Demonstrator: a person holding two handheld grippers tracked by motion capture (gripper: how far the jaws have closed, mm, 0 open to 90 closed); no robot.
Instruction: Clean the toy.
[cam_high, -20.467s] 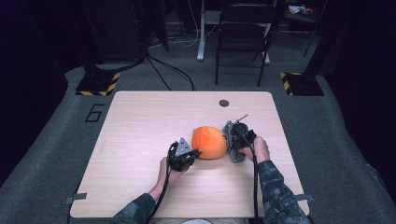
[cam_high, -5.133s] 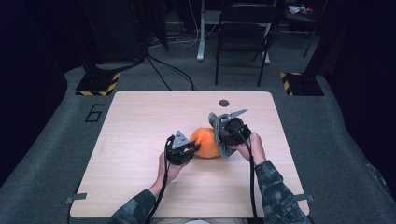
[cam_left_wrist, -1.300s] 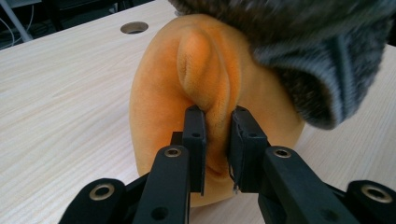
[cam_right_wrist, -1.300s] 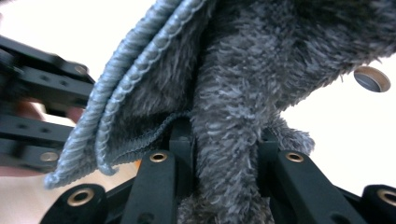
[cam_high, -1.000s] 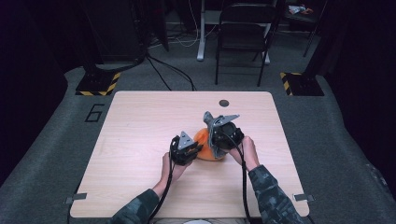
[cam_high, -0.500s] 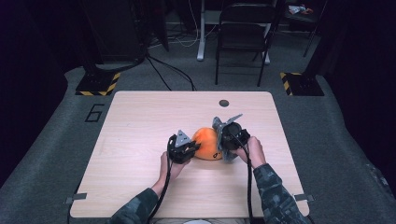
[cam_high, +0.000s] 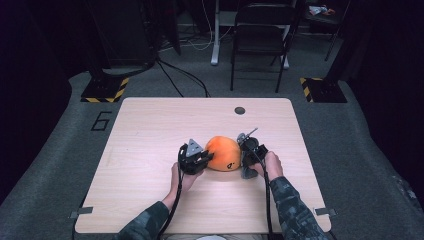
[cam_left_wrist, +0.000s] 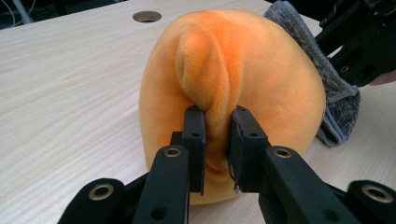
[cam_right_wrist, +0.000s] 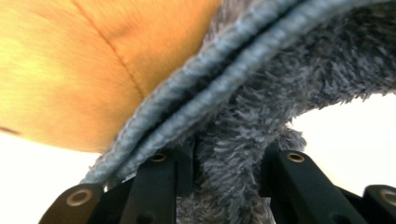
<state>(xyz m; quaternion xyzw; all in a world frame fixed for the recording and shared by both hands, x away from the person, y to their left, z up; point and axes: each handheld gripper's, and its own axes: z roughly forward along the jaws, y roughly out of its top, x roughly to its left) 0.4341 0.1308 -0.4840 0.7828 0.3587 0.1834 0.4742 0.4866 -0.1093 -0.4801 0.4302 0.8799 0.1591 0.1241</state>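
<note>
Orange plush (cam_high: 223, 153) sits mid-table (cam_high: 150, 130), pinched between 2 grippers, well clear of edges.

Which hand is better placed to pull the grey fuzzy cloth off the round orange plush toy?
Right. The right gripper already pinches the grey fuzzy cloth, while the left gripper pinches a fold of the round orange plush toy, anchoring it.

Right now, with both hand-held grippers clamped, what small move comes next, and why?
Probably draw the grey cloth a little further off the orange plush with the right hand-held gripper, since it grips that cloth while the left hand-held gripper pinches a plush fold, anchoring it.
</note>
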